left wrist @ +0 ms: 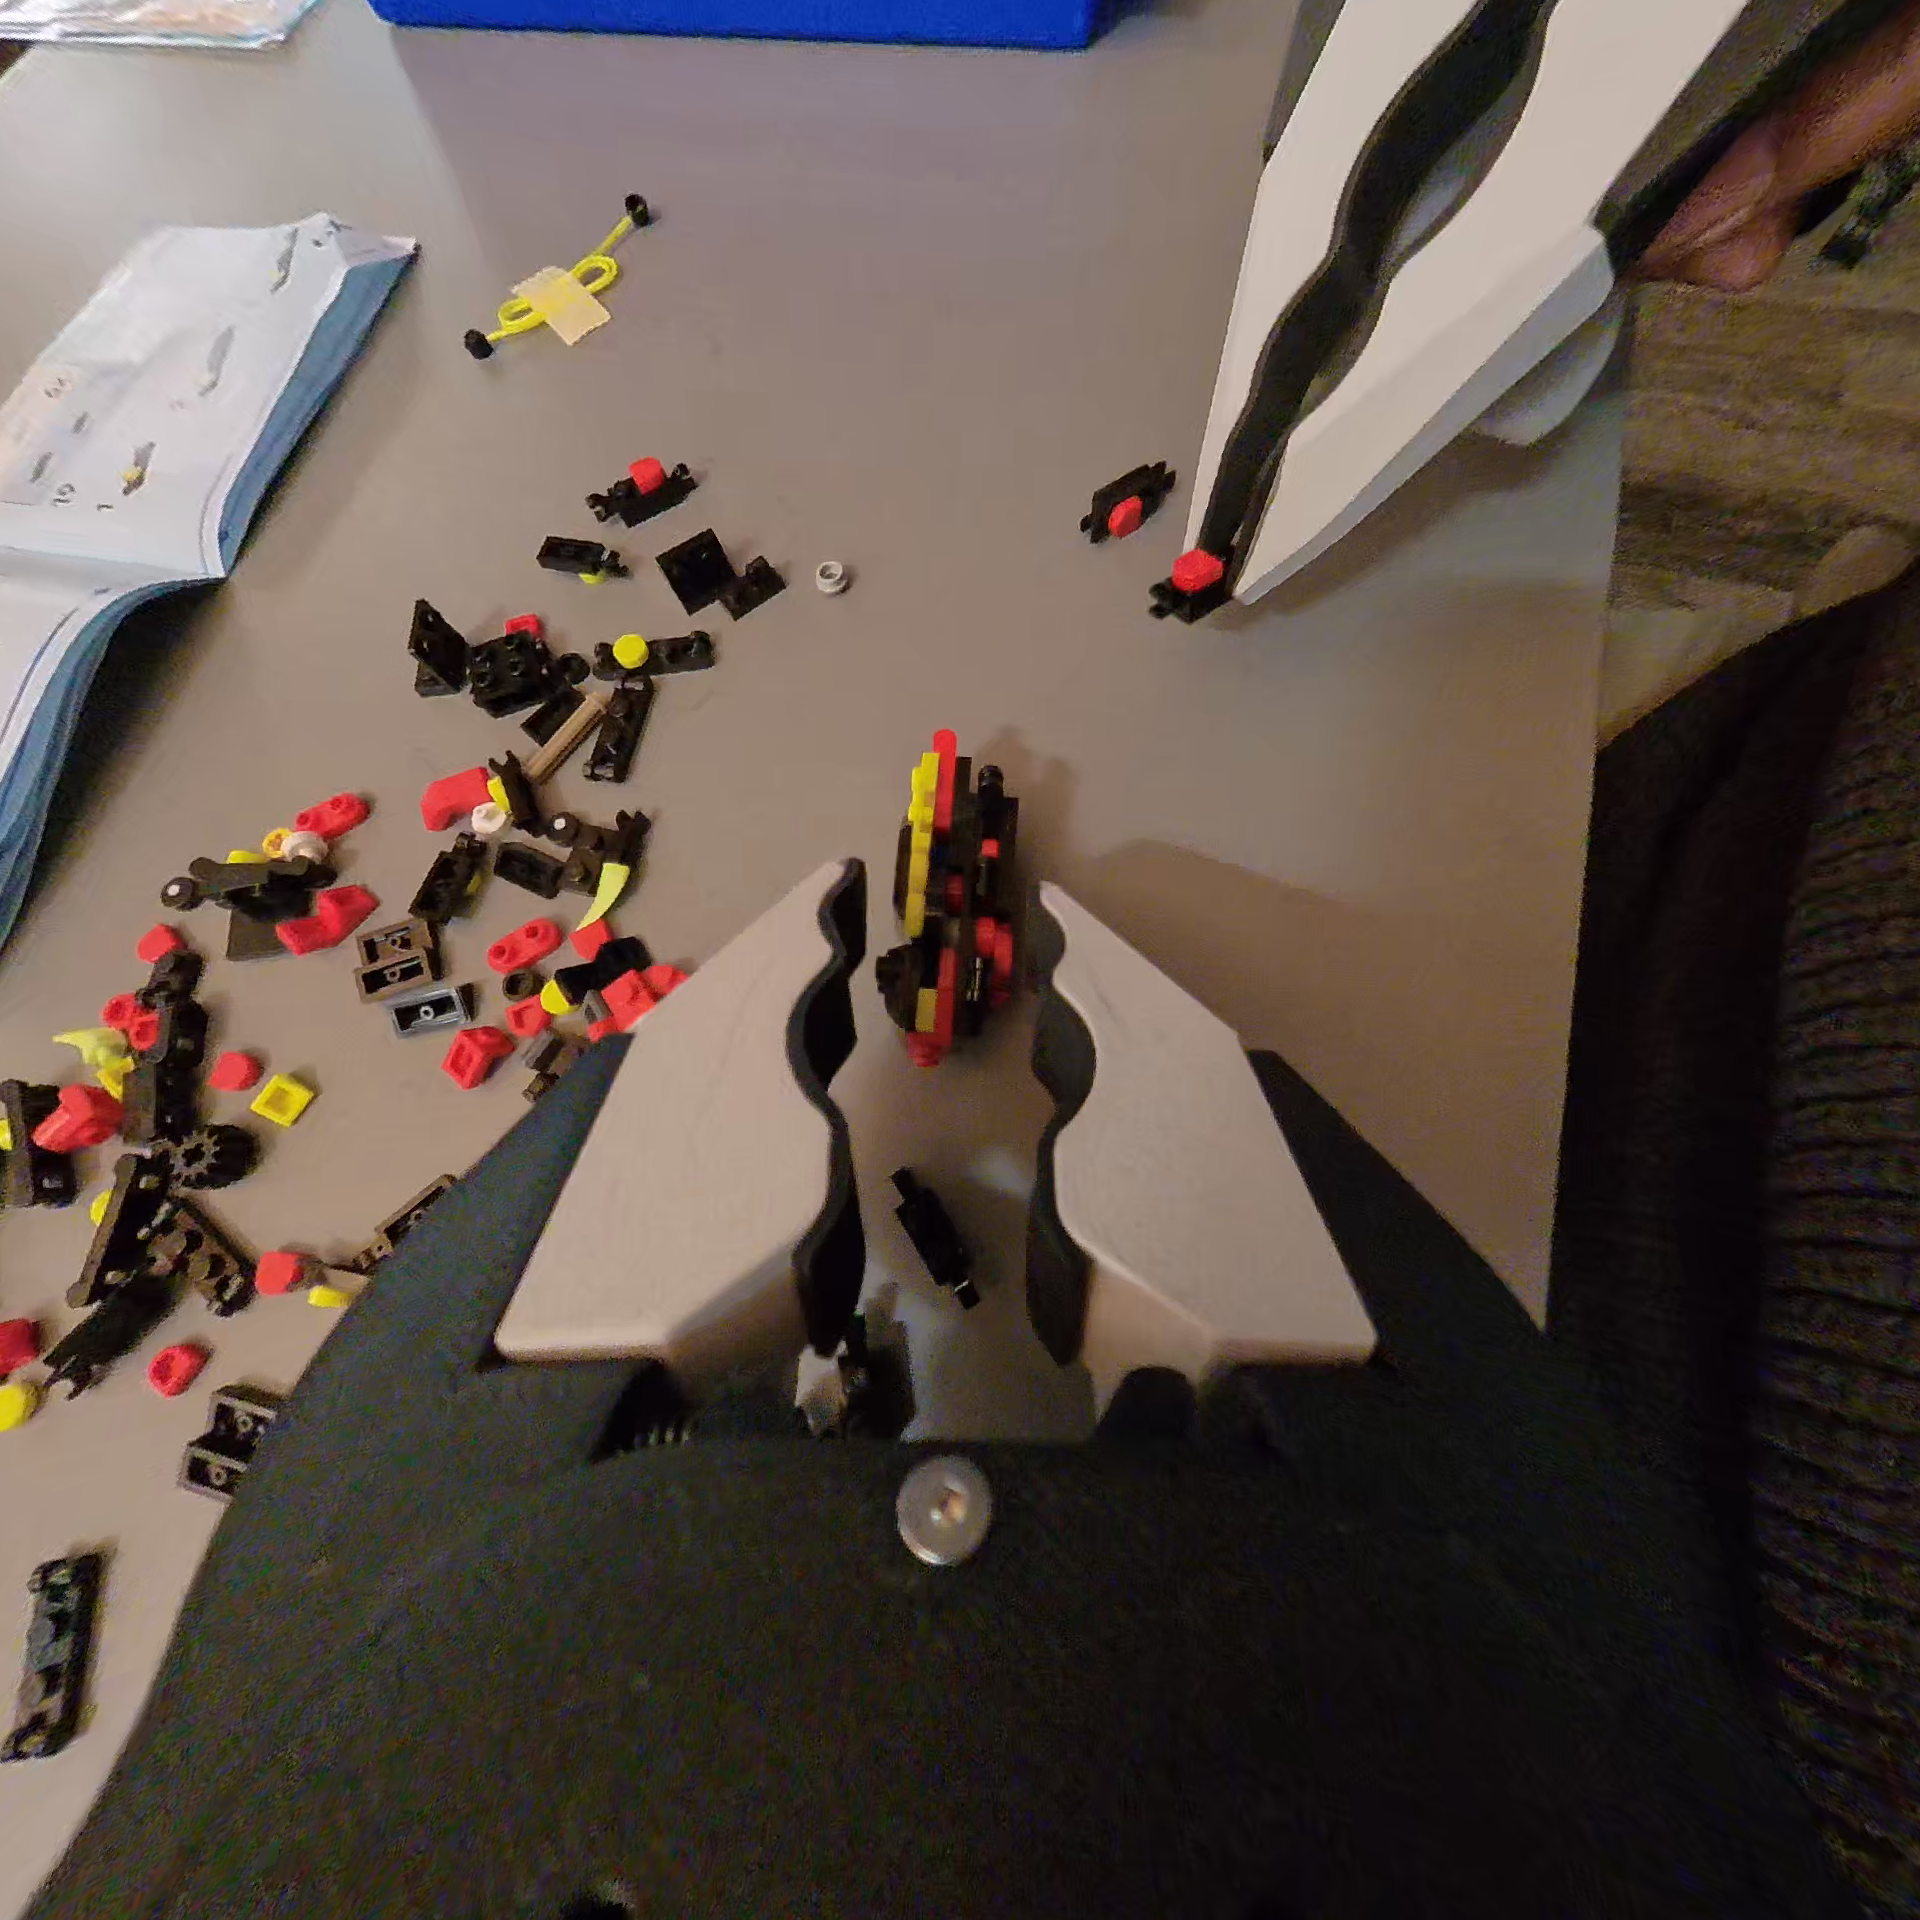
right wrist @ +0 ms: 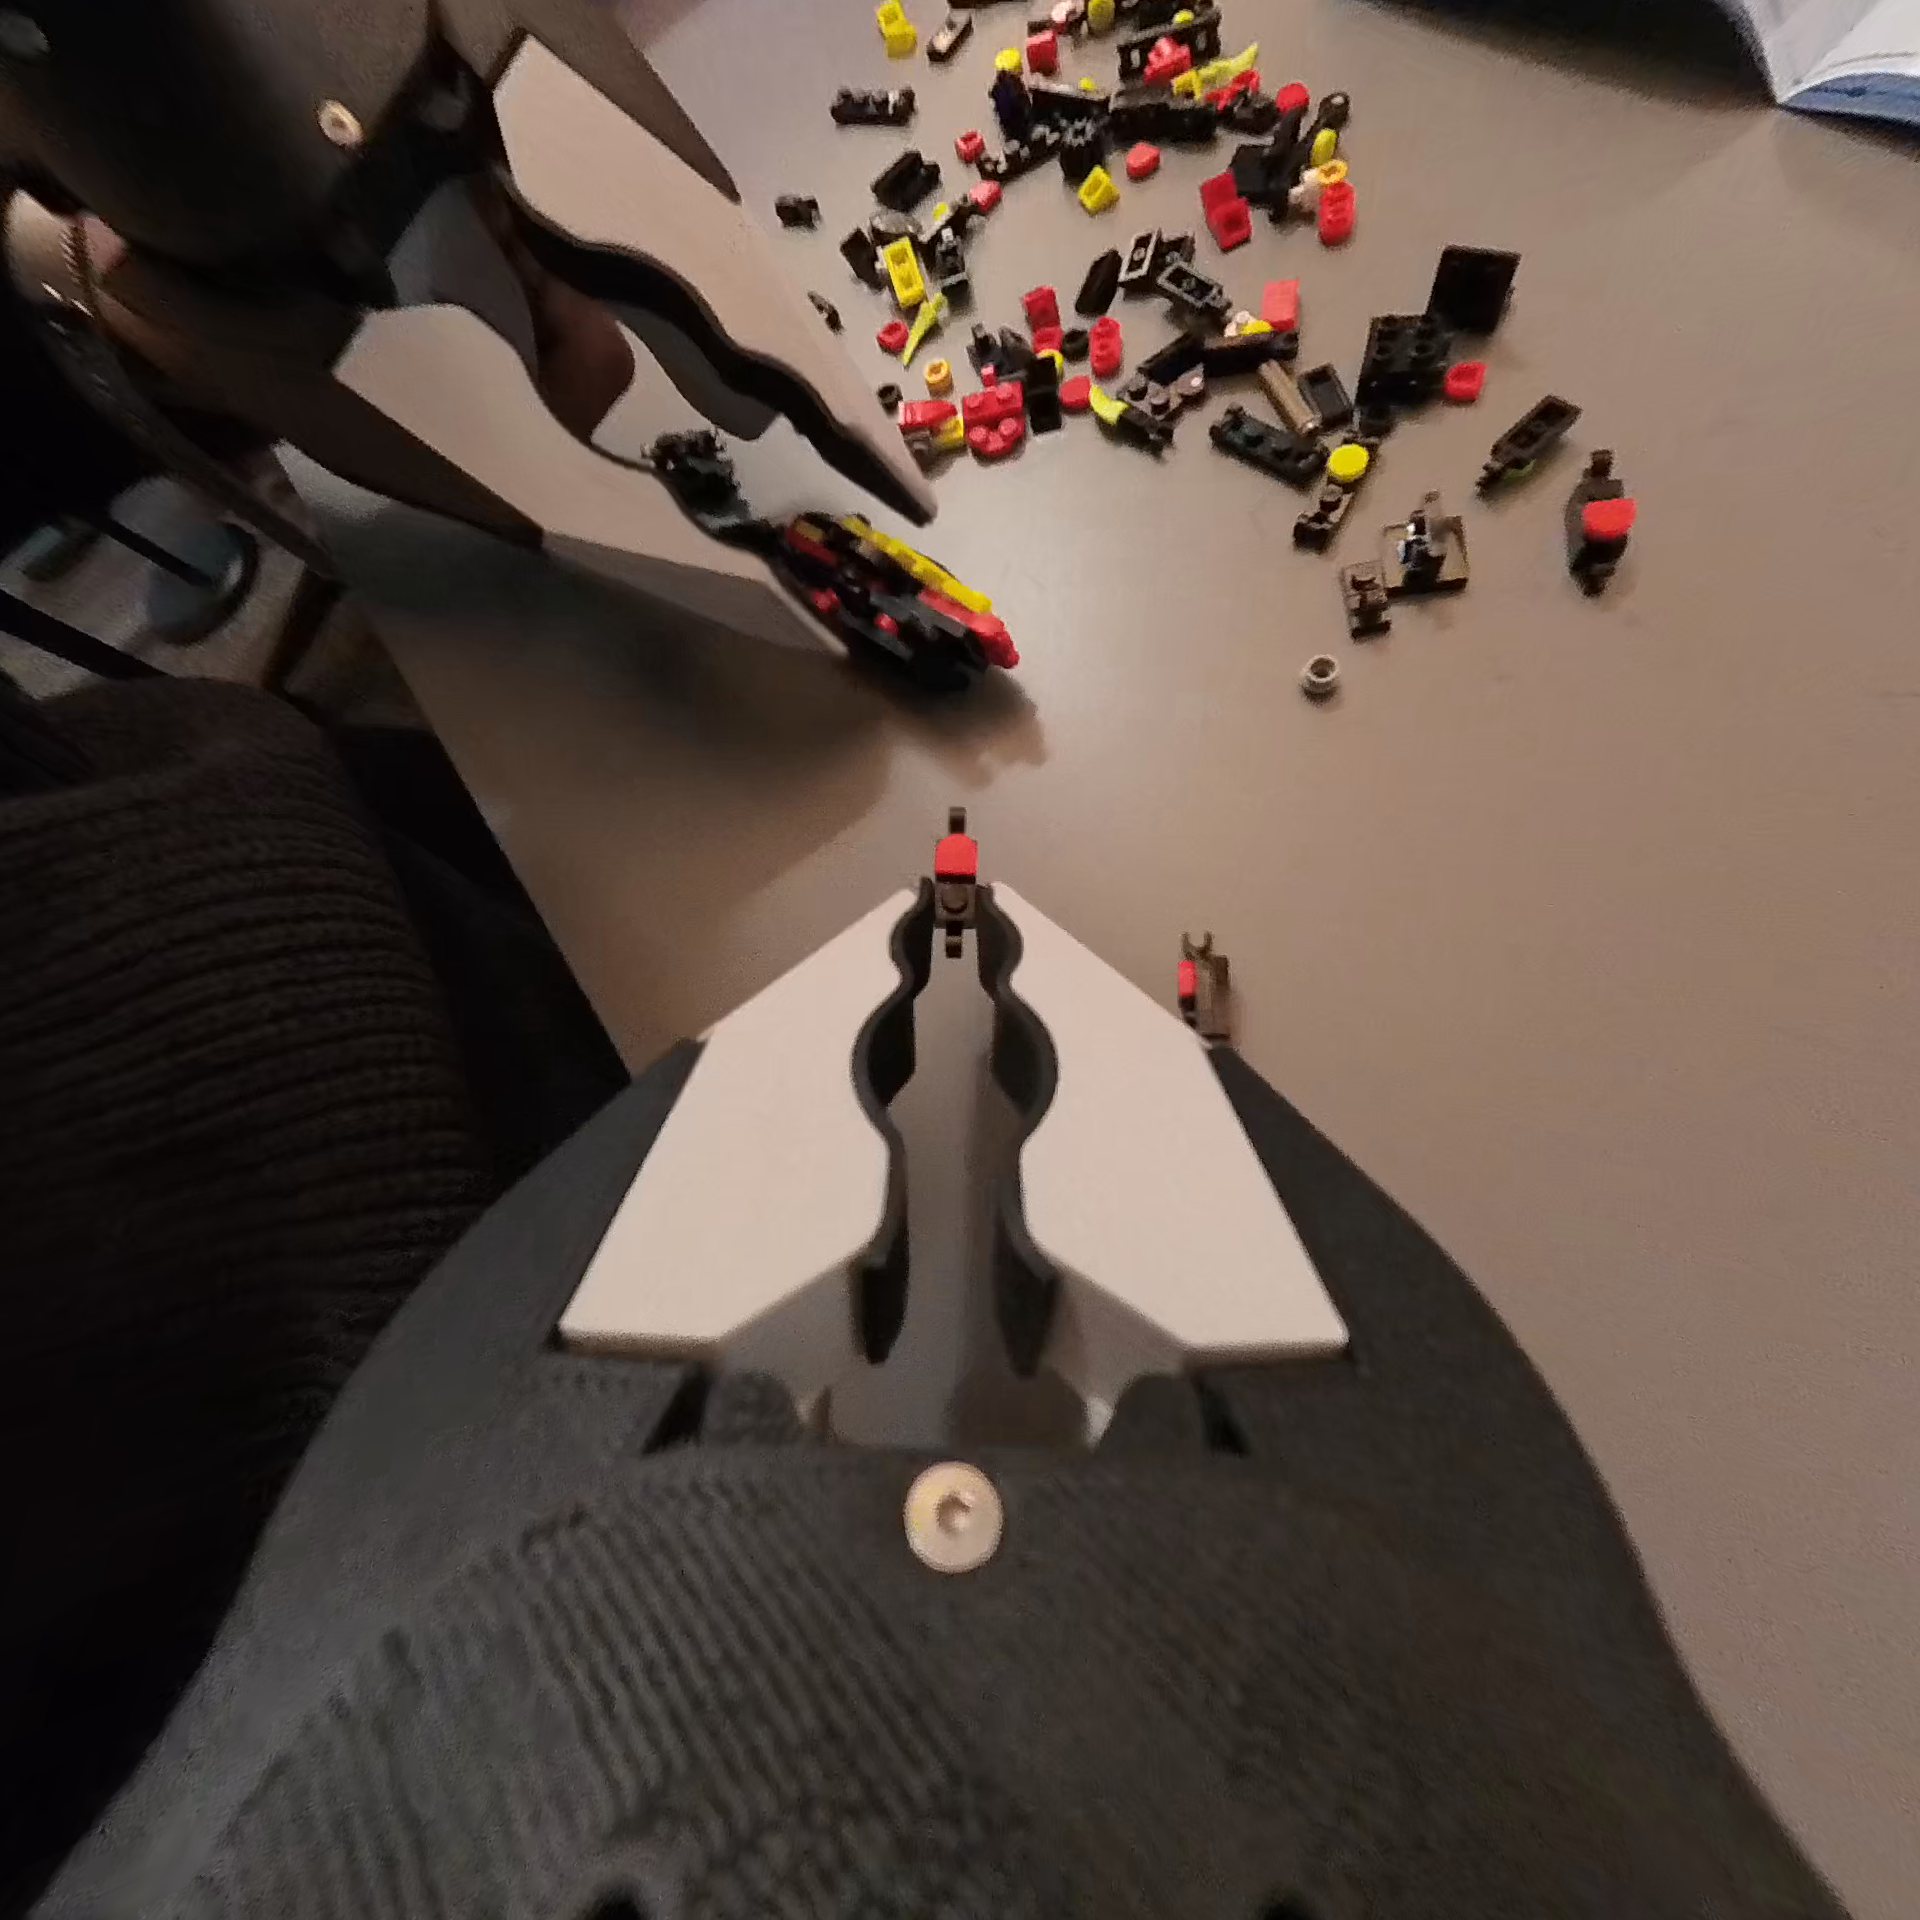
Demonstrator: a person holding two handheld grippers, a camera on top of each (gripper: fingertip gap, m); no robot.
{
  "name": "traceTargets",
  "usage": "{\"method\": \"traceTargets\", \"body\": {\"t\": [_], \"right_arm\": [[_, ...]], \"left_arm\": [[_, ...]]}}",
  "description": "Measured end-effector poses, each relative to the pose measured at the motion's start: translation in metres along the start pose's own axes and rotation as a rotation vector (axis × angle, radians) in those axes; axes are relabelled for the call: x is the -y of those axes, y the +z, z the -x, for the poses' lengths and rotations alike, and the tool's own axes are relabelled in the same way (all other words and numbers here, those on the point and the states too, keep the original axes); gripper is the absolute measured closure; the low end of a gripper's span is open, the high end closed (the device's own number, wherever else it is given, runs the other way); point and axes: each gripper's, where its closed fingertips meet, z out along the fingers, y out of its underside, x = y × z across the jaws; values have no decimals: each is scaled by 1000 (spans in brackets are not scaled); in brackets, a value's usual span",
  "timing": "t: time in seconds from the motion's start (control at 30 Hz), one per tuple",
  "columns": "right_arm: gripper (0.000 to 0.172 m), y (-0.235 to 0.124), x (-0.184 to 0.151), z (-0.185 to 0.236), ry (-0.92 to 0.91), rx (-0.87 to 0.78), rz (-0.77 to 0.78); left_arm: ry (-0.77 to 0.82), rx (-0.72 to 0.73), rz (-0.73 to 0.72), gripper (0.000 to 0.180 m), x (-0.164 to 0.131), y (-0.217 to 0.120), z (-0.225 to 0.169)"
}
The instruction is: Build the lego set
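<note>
The right gripper (right wrist: 954, 914) has its jaws clamped on a small black clip plate with a red stud (right wrist: 954, 878), low over the tabletop (left wrist: 1039, 312). The left gripper (left wrist: 951, 914) has its jaws spread around a red, yellow and black brick model (left wrist: 956, 894) without pressing it. The left wrist view shows an open booklet (left wrist: 156, 416) at ten o'clock; the right wrist view shows the model lying flat.

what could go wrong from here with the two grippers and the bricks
1. The red, yellow and black model stands on edge between the left gripper jaws with a gap on the left side; it may tip.
2. The right gripper pinches only one end of a small black piece with a red stud; it could twist out.
</note>
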Motion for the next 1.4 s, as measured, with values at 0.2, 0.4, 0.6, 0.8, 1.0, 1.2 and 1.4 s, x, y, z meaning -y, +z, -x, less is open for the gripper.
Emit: {"method": "traceTargets", "body": {"t": [0.2,0.4,0.6,0.8,1.0,1.2,1.4], "right_arm": [[166,4,-14,-13,-34,-97,90],[163,2,-20,-29,-18,-182,126],[132,-1,0,-19,-28,-141,25],[122,15,27,21,25,120,-93],[122,37,25,30,-29,153,-23],[124,46,17,39,-79,185,34],[127,47,6,40,-119,157,84]], "left_arm": [[106,13,7,160,0,1,-5],[344,18,3,160,0,0,-21],[356,-47,-6,156,0,-1,-34],[305,-88,-16,159,0,-2,-36],[176,-164,1,140,-2,-15,-31],[8,-258,11,131,-4,-31,-25],[18,-222,102,129,-20,-16,-29]]}}
